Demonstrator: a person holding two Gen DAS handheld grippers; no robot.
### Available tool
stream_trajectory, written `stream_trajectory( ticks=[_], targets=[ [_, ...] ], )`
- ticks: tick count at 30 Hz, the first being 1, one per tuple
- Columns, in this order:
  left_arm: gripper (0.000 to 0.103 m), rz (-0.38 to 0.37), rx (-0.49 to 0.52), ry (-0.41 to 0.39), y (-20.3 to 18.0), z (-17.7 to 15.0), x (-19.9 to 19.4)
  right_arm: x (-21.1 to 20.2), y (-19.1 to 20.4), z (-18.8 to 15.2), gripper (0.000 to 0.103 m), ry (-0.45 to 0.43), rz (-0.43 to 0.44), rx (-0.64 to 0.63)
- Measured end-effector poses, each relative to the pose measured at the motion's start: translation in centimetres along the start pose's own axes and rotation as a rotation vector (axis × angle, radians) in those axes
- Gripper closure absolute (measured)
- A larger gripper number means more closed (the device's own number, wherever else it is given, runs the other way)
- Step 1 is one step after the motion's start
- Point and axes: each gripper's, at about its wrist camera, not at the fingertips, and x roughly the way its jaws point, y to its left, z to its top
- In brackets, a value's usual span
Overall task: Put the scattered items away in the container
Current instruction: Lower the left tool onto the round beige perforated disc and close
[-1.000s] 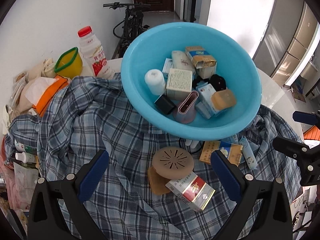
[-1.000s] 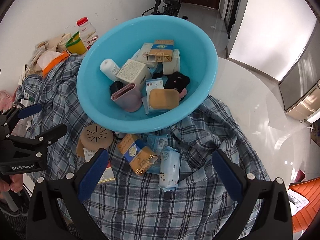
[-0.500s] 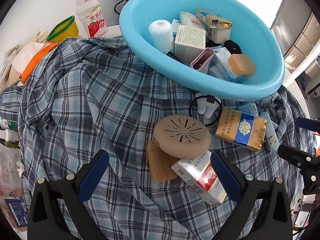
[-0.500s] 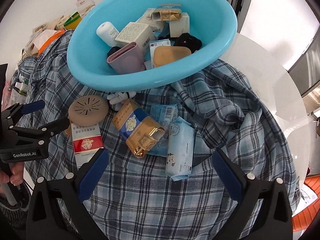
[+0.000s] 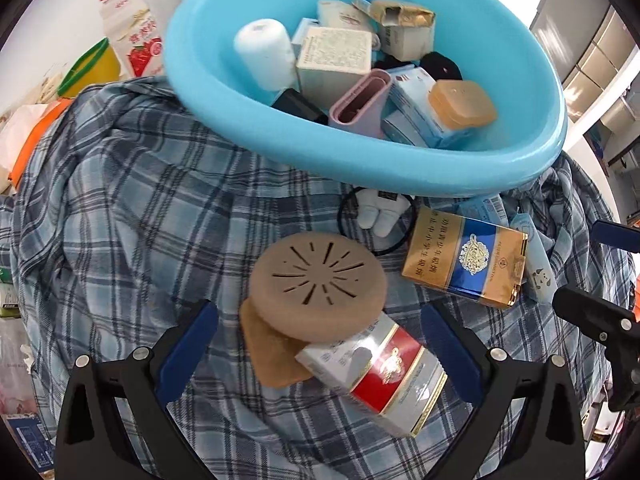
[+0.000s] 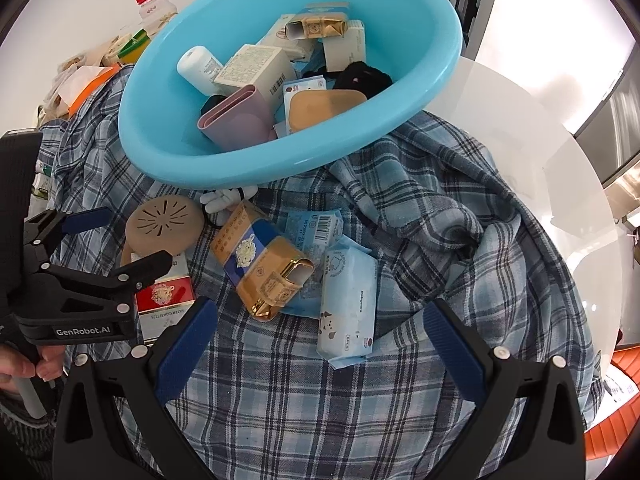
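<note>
A light blue basin (image 5: pixel 400 168) (image 6: pixel 168 80) holds several boxes and small items. On the plaid shirt (image 5: pixel 120 220) in front of it lie a brown round slotted lid (image 5: pixel 318 280) (image 6: pixel 164 224), a red and silver cigarette pack (image 5: pixel 376 372) (image 6: pixel 162 300), a gold and blue pack (image 5: pixel 464 256) (image 6: pixel 260 264), a white toy with a black band (image 5: pixel 378 212), and a blue tissue pack (image 6: pixel 348 300). My left gripper (image 5: pixel 320 356) is open around the lid and red pack. My right gripper (image 6: pixel 320 344) is open over the tissue pack.
A strawberry milk bottle (image 5: pixel 128 28), a yellow cup with a green rim (image 5: pixel 92 68) and orange and white bags (image 5: pixel 28 136) stand at the back left by the wall. The white round table (image 6: pixel 540 152) shows to the right of the shirt.
Both grippers have moved down and forward toward the scattered items. The lid and red pack now sit between my left fingers; the tissue pack is closer to my right fingers. Both stay open.
</note>
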Motion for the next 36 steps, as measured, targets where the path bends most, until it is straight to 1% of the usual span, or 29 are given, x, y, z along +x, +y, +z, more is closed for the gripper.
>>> stream_trajectory(
  ticks=[5, 12, 20, 22, 24, 27, 36],
  targets=[
    [0.0, -0.001, 0.021, 0.025, -0.6, 0.8, 1.2, 0.2, -0.9, 0.1, 0.001, 0.002, -0.004, 0.017],
    [0.0, 0.007, -0.024, 0.042, 1.4, 1.8, 2.3, 0.1, -0.9, 0.1, 0.001, -0.002, 0.018, 0.008],
    [0.0, -0.003, -0.02, 0.051, 1.7, 2.8, 3.7, 0.7, -1.0, 0.2, 0.001, 0.015, 0.02, 0.018],
    [0.005, 0.004, -0.01, 0.045, 1.6, 2.8, 3.7, 0.8, -1.2, 0.1, 0.001, 0.017, 0.019, 0.021],
    [0.02, -0.015, -0.013, 0.052, 1.8, 2.8, 3.7, 0.8, -1.4, 0.2, 0.001, 0.017, 0.019, 0.028],
    [0.022, -0.033, -0.012, 0.04, 2.2, 2.7, 3.3, 0.8, -1.6, 0.2, 0.001, 0.013, 0.02, 0.04],
    [0.023, -0.017, -0.024, 0.001, 4.5, 2.8, 1.0, 0.4, -1.1, 0.5, 0.001, -0.001, 0.02, 0.03]
  ],
)
